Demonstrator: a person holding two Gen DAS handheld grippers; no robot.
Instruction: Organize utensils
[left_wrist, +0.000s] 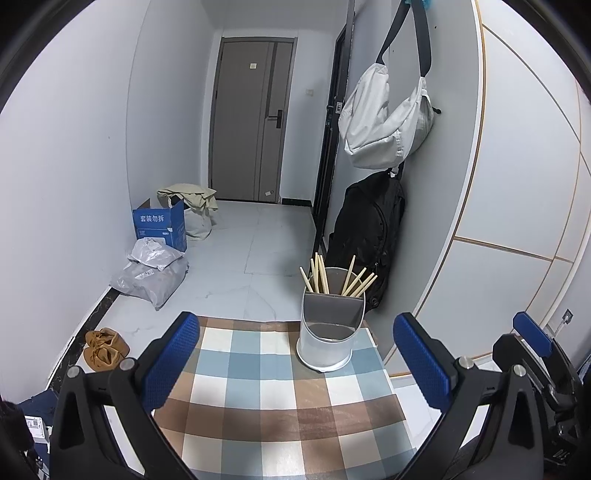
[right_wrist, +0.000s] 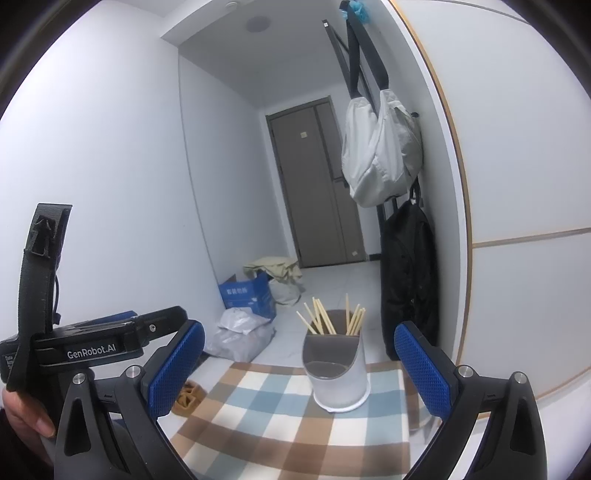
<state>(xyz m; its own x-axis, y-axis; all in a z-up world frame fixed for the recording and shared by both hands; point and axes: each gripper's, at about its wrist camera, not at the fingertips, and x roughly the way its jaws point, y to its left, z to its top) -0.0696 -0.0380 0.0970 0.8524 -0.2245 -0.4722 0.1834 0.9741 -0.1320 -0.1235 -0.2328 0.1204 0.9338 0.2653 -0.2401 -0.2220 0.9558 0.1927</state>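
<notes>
A white utensil holder (left_wrist: 327, 332) (right_wrist: 338, 373) with a grey inner divider stands near the far right corner of a checked tablecloth (left_wrist: 277, 402) (right_wrist: 280, 424). Several wooden chopsticks (left_wrist: 332, 277) (right_wrist: 332, 319) stand upright in its rear compartment; the front compartment looks empty. My left gripper (left_wrist: 295, 360) hovers over the cloth, open, with nothing between its blue pads, the holder just ahead of it. My right gripper (right_wrist: 299, 369) is also open and empty, facing the holder. The right gripper's finger (left_wrist: 532, 332) shows at the right edge of the left wrist view.
The table's far edge drops to a tiled floor. There lie a blue carton (left_wrist: 160, 225), grey plastic parcels (left_wrist: 151, 273) and brown shoes (left_wrist: 105, 349). A black backpack (left_wrist: 369, 236) and a white bag (left_wrist: 388, 122) hang on the right wall. A hand (right_wrist: 26, 413) holds the left gripper.
</notes>
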